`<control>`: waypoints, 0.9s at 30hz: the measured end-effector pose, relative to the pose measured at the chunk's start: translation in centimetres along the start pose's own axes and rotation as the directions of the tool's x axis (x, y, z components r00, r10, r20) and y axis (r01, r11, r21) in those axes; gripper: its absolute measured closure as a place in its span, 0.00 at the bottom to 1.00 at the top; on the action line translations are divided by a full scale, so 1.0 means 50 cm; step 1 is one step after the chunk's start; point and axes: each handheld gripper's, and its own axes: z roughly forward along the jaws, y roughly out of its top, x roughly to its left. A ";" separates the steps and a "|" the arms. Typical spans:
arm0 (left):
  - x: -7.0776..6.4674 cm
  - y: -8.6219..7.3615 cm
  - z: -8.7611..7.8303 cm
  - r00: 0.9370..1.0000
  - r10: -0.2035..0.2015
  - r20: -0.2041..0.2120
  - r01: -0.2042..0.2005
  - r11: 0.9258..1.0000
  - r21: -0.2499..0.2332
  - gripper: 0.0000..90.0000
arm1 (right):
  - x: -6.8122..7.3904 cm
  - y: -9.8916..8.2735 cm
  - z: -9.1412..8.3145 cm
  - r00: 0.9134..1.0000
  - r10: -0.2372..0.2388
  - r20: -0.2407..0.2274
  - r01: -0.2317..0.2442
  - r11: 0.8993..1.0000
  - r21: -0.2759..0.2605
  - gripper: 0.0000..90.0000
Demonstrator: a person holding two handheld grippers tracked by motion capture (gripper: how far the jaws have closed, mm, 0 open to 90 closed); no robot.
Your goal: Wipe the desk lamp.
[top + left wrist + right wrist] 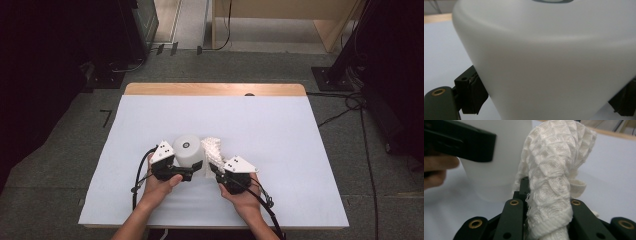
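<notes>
A white cylinder point(186, 147) with a round mark on its top stands upright on the white table point(290, 135), left of centre near the front. My left gripper point(190, 167) is shut on its lower part; in the left gripper view the cylinder point(549, 62) sits between both black pads point(474, 92). My right gripper point(216, 167) is shut on a white knitted cloth point(212, 147), which rises bunched right beside the cylinder. In the right gripper view the cloth point(556, 165) stands up between the jaws next to the cylinder point(504, 170), where a jaw of the left gripper point(461, 142) also shows.
A strip of bare wood point(215, 89) runs along the table's far edge. Black stands point(330, 75) and cables point(360, 115) lie on the grey floor around the table. Both forearms come in from the table's front edge.
</notes>
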 end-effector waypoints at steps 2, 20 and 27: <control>-0.007 -0.001 0.005 0.999 0.030 -0.042 -0.029 1.000 0.005 0.09 | -0.011 -0.001 -0.002 1.000 0.015 0.010 -0.015 1.000 0.000 0.85; 0.020 -0.040 0.032 0.962 0.046 -0.268 -0.026 0.997 0.075 0.09 | -0.123 0.026 -0.084 0.976 0.154 0.154 -0.133 0.982 -0.136 0.85; 0.029 -0.045 0.029 0.966 0.000 -0.259 0.021 0.997 0.077 0.08 | -0.123 0.025 -0.084 0.976 0.148 0.157 -0.127 0.983 -0.135 0.85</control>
